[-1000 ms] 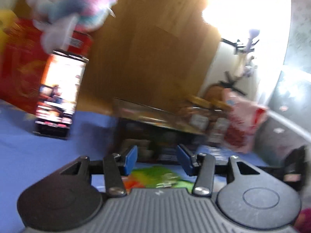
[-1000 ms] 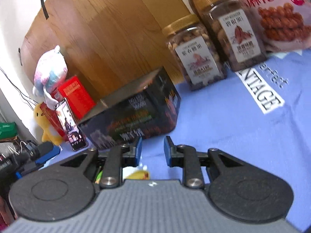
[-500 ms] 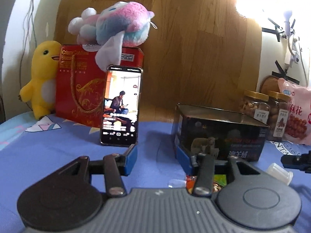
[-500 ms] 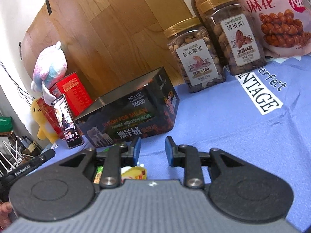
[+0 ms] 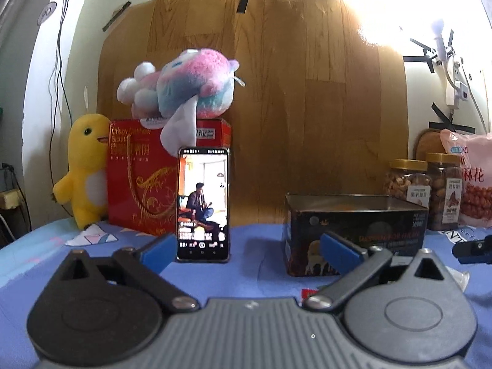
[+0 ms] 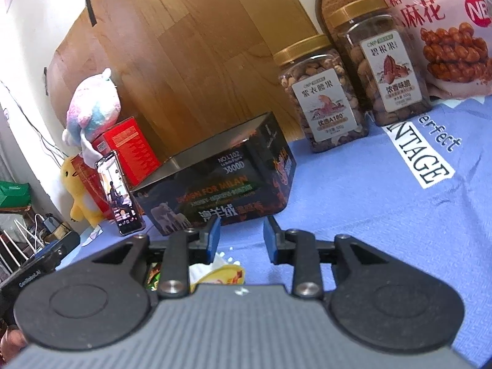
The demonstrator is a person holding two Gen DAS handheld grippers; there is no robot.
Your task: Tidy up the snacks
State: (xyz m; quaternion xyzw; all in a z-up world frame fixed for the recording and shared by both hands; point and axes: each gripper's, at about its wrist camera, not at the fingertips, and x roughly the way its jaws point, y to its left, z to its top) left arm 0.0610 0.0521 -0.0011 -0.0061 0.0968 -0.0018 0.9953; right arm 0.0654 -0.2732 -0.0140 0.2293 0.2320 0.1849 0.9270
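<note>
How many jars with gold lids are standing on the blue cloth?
2. The cashew jar stands right of the dark tin; the pecan jar stands beside it, against the pink snack bag. Others may be hidden.

Under the right claw (image 6: pixel 240 238), a yellow snack packet (image 6: pixel 226 273) and a green wrapper (image 6: pixel 153 276) show only in slivers; the claw's body covers the rest. In the left view a red wrapper (image 5: pixel 309 292) peeks out by the claw's right finger, too little to identify. The dark tin (image 5: pixel 353 230) shows no contents from this low angle. The pink snack bag (image 6: pixel 442 27) is cut by the top and right edges. The small print on the nut jar (image 5: pixel 407 181) label is unreadable.
</note>
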